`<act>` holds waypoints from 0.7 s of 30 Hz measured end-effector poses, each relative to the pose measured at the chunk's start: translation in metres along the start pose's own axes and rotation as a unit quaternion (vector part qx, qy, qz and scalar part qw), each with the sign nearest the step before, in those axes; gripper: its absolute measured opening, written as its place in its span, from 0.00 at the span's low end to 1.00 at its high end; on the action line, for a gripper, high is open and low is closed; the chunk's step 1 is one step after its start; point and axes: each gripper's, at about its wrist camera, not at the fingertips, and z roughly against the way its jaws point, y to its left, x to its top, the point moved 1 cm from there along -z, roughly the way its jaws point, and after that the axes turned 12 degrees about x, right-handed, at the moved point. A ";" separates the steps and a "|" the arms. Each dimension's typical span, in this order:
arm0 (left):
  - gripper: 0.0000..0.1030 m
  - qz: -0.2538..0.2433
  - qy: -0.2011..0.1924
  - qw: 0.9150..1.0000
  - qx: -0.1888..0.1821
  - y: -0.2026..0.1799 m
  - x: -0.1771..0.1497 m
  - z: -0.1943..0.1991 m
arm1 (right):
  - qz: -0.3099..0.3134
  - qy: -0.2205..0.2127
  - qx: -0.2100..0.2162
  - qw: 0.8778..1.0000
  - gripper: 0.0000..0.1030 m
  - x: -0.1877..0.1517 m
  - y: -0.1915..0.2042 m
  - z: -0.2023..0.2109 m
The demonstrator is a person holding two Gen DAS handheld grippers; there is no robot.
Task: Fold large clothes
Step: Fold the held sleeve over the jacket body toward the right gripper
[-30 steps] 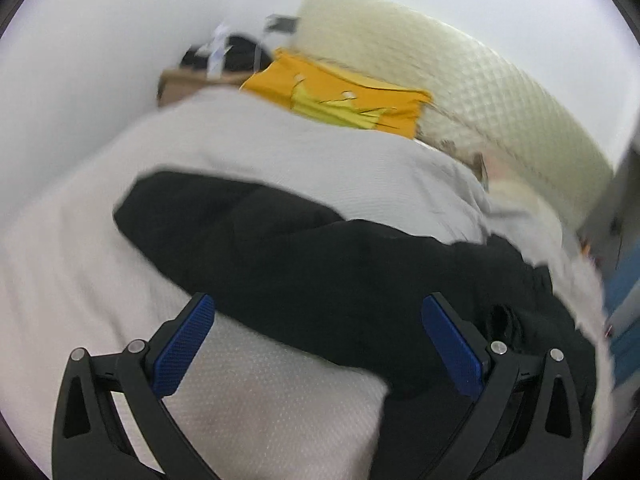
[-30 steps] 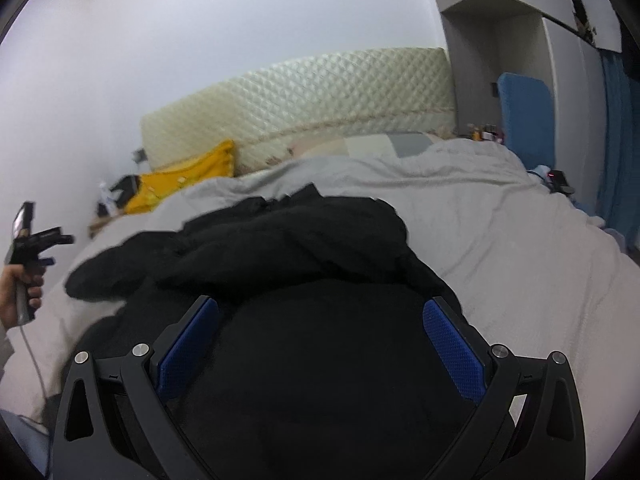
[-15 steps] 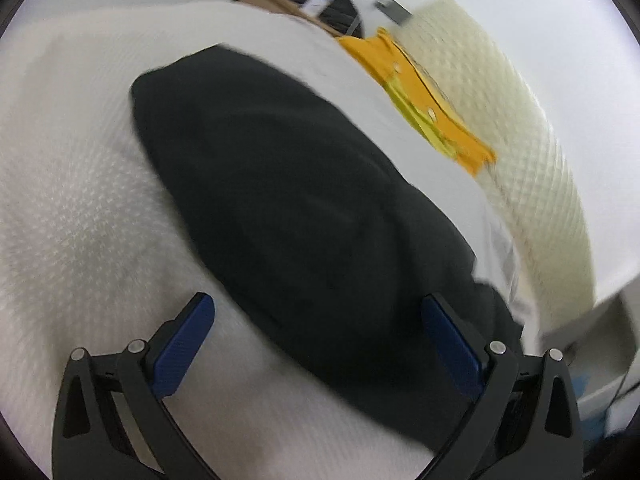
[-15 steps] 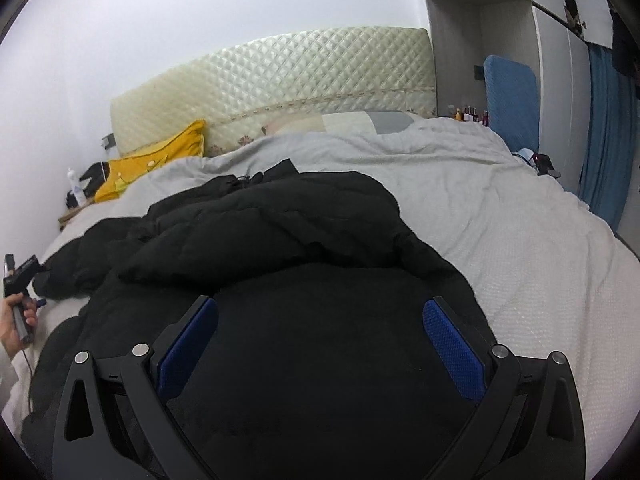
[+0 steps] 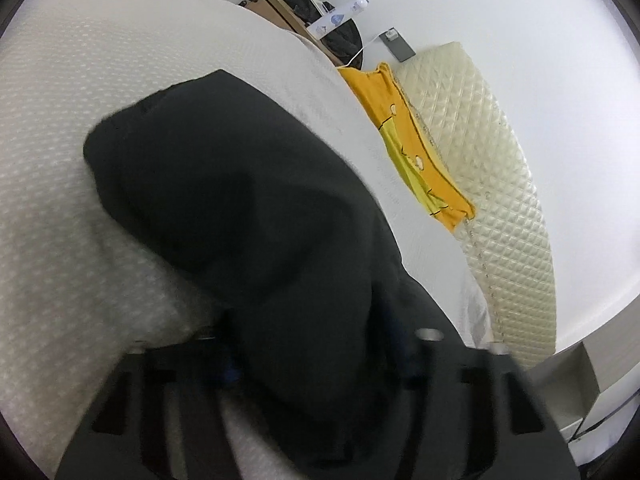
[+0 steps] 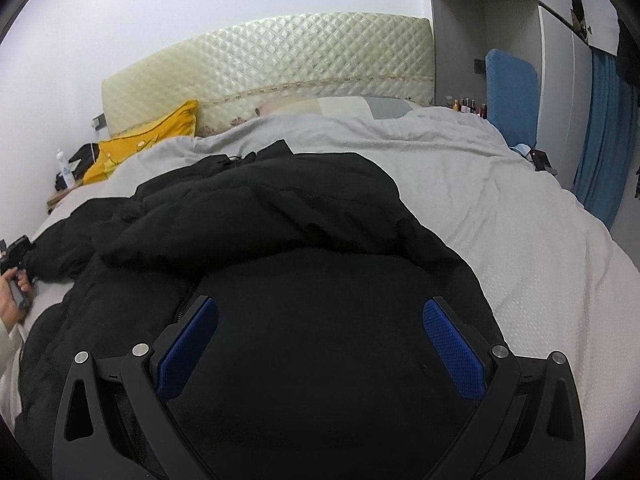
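A large black padded jacket (image 6: 280, 240) lies spread on the bed (image 6: 520, 220). Its left sleeve (image 5: 224, 184) fills the left wrist view. My left gripper (image 5: 312, 360) has closed in on this sleeve; the fabric lies between the blurred fingers and hides the pads. In the right wrist view the left gripper and the hand holding it (image 6: 16, 276) sit at the sleeve's end at the far left. My right gripper (image 6: 320, 344) is open and empty, hovering over the jacket's body near its lower hem.
A yellow pillow (image 6: 140, 144) leans on the quilted headboard (image 6: 280, 64). A nightstand with a bottle (image 6: 66, 174) stands left of the bed. A blue cushioned chair (image 6: 512, 92) and blue curtain (image 6: 604, 136) stand on the right.
My left gripper swung down to the sleeve and its fingers closed from wide open onto the fabric. My right gripper stayed open over the jacket, shifting slightly.
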 end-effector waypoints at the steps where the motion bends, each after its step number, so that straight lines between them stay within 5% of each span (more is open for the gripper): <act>1: 0.36 -0.003 -0.001 1.000 0.004 -0.001 0.001 0.001 | -0.001 0.003 0.005 1.000 1.00 0.001 0.000 0.000; 8: 0.12 -0.044 -0.038 0.997 0.059 -0.032 0.010 0.045 | -0.012 0.007 0.039 0.999 1.00 0.006 -0.005 0.005; 21: 0.09 -0.161 -0.125 0.976 0.079 -0.142 0.003 0.163 | 0.000 -0.038 0.061 0.997 1.00 0.016 -0.014 0.049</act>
